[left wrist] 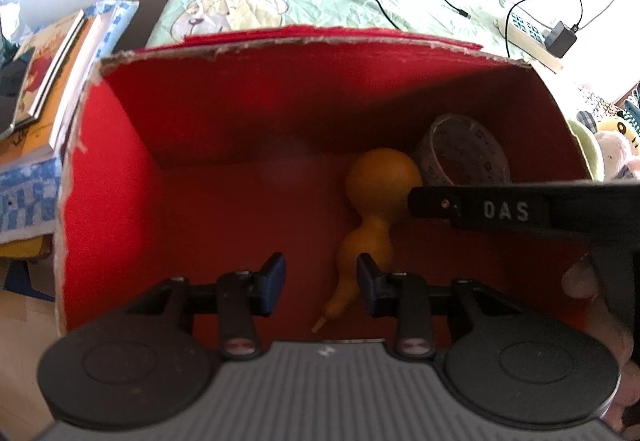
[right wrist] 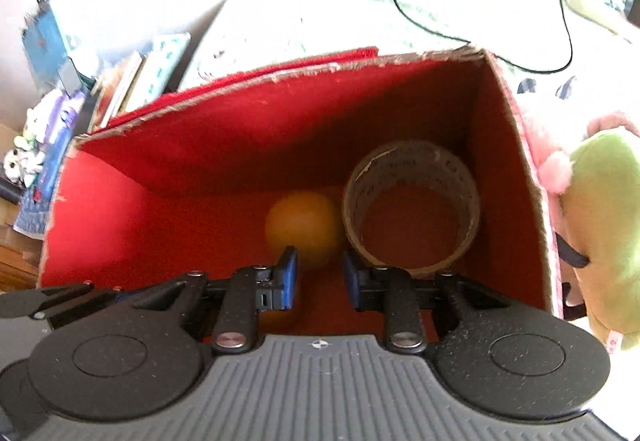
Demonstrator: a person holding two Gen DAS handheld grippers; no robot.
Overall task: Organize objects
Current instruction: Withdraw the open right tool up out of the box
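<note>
Both grippers, left gripper (left wrist: 321,283) & right gripper (right wrist: 320,283), gape empty over red box (left wrist: 116,177); inside, orange gourd (left wrist: 376,197) beside tape roll (right wrist: 412,217), prob. touching.

I am looking down into a red box (left wrist: 120,177) with torn cardboard edges, standing open. An orange gourd (left wrist: 372,209) is lying flat on its floor, round bulb pointing to twelve o'clock, thin stem trailing toward six. A roll of tape (right wrist: 412,209) is sitting just beside the bulb at two o'clock, leaning in the box's far right corner.
</note>
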